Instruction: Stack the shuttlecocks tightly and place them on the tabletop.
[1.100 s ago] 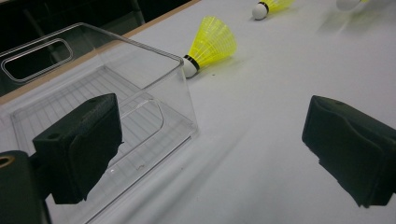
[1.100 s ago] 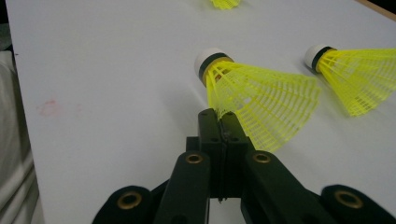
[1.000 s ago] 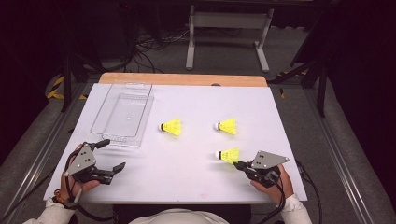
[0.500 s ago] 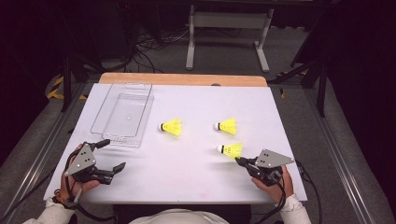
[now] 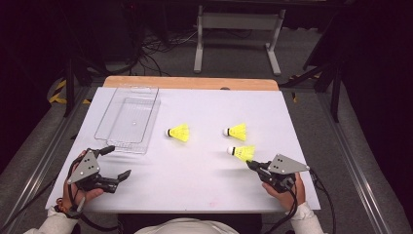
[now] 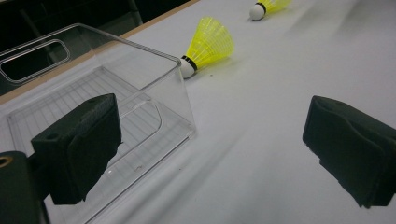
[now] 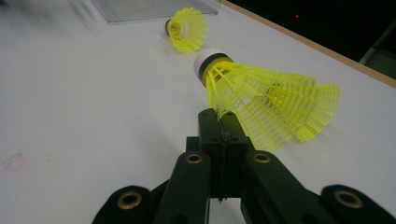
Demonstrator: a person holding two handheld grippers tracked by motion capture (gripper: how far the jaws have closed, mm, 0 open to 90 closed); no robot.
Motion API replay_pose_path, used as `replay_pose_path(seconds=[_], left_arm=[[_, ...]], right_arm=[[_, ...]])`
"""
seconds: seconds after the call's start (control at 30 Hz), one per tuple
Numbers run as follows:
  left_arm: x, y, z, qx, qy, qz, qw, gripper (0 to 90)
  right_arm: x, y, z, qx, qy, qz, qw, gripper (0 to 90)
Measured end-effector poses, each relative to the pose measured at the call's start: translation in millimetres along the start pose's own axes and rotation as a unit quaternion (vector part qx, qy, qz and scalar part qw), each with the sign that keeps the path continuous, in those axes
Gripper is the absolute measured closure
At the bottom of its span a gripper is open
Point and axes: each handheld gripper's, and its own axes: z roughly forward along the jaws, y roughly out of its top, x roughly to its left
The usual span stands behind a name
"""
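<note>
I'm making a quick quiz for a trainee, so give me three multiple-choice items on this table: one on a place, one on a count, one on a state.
1. Where is the nearest shuttlecock to the person?
A. inside the clear tray
B. at the tips of the right gripper jaws
C. under the left hand

2. How many yellow shuttlecocks are on the table in all?
A. two
B. three
C. five

3. How do the left gripper jaws stand?
A. wide open, nothing between them
B. shut on a shuttlecock
C. shut on the tray wall

Answers:
1 B: its skirt meets the closed jaw tips in the right gripper view.
2 B: the high view shows three.
3 A: the left gripper view shows the two pads far apart over bare table.
</note>
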Motion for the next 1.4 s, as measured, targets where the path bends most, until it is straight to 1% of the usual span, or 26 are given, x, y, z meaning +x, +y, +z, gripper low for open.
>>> replay_pose_path(seconds=[0.07, 0.23, 0.3, 0.4, 0.47, 0.63, 0.67, 0.83, 0.87, 0.93, 1.0, 1.13, 1.17, 1.2, 1.4], left_arm=[[-0.2, 0.1, -0.1, 0.002, 0.002, 0.001, 1.0, 5.6], [-0.6, 0.3, 0.2, 0.001, 0.002, 0.001, 1.0, 5.0], [-0.6, 0.2, 0.1, 0.001, 0.003, 0.001, 1.0, 5.0], [-0.6, 0.2, 0.0, 0.004, 0.008, 0.001, 1.0, 4.8], [-0.8, 0.3, -0.5, 0.003, 0.008, 0.002, 1.0, 4.7], [-0.2, 0.0, -0.9, 0.003, 0.007, 0.002, 1.0, 4.6], [-0.5, -0.1, -0.8, 0.003, 0.006, 0.0, 1.0, 4.6], [-1.0, -0.3, 0.9, 0.008, 0.007, 0.001, 0.9999, 4.7], [-0.7, -0.1, 0.9, 0.01, 0.008, 0.004, 0.9999, 4.7], [-1.0, -0.1, 0.9, 0.01, 0.007, 0.005, 0.9999, 4.7], [-1.3, -0.3, 0.4, 0.01, 0.007, 0.004, 0.9999, 4.6], [-0.6, -0.4, -0.4, 0.01, 0.01, 0.003, 0.9999, 4.6], [-0.5, -0.5, -0.4, 0.01, 0.009, 0.002, 0.9999, 4.6], [-0.5, -0.4, -0.2, 0.01, 0.009, 0.003, 0.9999, 4.6], [-1.1, -0.2, -0.3, 0.009, 0.006, 0.004, 0.9999, 4.6]], right_arm=[[0.7, 1.4, 1.7, -0.003, 0.0, 0.001, 1.0, 90.0], [4.0, 7.8, 11.9, 0.0, -0.001, -0.007, 1.0, 90.0], [4.6, 8.9, 13.6, 0.0, -0.002, -0.007, 1.0, 90.0], [5.9, 14.0, 21.9, 0.002, -0.006, -0.008, 0.9999, 90.0], [6.7, 19.8, 29.2, 0.005, -0.008, -0.012, 0.9999, 90.0], [7.3, 25.0, 39.8, 0.006, -0.004, -0.013, 0.9999, 90.0], [7.8, 27.1, 45.4, 0.007, -0.001, -0.015, 0.9999, 90.0], [10.7, 36.2, 64.8, 0.011, 0.005, -0.028, 0.9995, 90.0], [11.0, 37.8, 68.6, 0.01, 0.007, -0.029, 0.9995, 90.0], [12.2, 42.1, 78.7, 0.013, 0.012, -0.034, 0.9993, 90.0], [12.8, 43.4, 81.3, 0.015, 0.013, -0.036, 0.9992, 90.0], [15.3, 49.4, 96.2, 0.021, 0.018, -0.044, 0.9987, 90.0], [15.6, 51.8, 102.6, 0.021, 0.023, -0.044, 0.9985, 90.0], [15.6, 51.8, 102.6, 0.021, 0.023, -0.044, 0.9985, 90.0], [18.8, 61.1, 126.6, 0.036, 0.024, -0.056, 0.9975, 90.0]])
